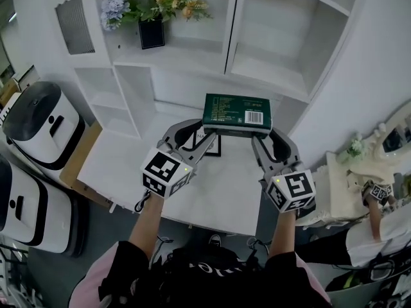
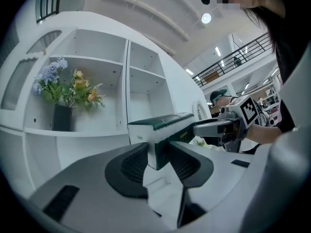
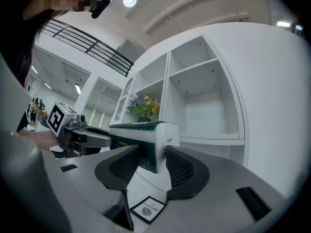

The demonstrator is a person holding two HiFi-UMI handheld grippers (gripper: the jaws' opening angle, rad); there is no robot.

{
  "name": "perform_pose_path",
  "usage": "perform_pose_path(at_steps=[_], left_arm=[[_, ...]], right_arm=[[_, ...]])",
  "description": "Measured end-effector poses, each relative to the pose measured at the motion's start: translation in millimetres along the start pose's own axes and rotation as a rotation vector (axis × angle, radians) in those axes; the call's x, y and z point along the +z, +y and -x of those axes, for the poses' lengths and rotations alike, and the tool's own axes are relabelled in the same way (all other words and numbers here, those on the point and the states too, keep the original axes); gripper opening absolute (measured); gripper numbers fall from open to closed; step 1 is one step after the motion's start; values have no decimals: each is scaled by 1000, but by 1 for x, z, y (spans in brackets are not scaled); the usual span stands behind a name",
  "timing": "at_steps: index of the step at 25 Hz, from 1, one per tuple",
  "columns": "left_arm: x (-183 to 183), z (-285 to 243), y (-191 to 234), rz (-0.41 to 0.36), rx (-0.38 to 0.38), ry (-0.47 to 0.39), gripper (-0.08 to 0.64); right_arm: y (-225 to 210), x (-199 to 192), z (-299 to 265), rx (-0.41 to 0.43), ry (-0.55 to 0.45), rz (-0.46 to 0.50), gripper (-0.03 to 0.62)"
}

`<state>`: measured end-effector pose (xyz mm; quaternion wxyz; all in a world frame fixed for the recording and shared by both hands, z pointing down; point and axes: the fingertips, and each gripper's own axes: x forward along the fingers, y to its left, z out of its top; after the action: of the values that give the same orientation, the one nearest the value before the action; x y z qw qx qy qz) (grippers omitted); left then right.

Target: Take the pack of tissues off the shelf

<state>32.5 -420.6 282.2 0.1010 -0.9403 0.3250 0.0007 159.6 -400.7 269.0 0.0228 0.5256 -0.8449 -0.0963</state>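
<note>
Head view gives me the pack of tissues [image 1: 236,114], dark green with a white barcode label, lying flat and crosswise between my two tools, out in front of the white shelf unit [image 1: 260,69] and up off the white tabletop [image 1: 218,197]. It sits in none of the compartments. My left gripper [image 1: 191,136] has the pack's left end and my right gripper [image 1: 270,145] has its right end, both pointing level toward the shelves.

Left gripper view shows the end of the pack standing between the two ribbed black pads [image 2: 132,163], its white end face and green side wedged in the gap, with the pads closed against it. Right gripper view shows the same at the other end: the pack's end reaches between the pads and is clamped there, though the far pad's contact is hard for me to judge. From each side I can see the opposite tool holding the far end.

Below the pack a small black-framed card [image 3: 147,210] lies on the tabletop. A black vase of flowers [image 1: 151,32] stands in an upper left compartment, well apart from the pack.
</note>
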Motion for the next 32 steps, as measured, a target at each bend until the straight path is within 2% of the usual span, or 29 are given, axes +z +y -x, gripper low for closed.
perform_pose_path(at_steps=[9,19,32], left_arm=[[-37,96,-16,99,22,47,150],[-74,205,-42,175,26,108,149],[-85,264,-74,230,72,98,144]], right_arm=[[95,-29,29,-2,54,-82,198],[202,-59,71,-3,127,-174,195],[252,-64,109,27,169,-179,193]])
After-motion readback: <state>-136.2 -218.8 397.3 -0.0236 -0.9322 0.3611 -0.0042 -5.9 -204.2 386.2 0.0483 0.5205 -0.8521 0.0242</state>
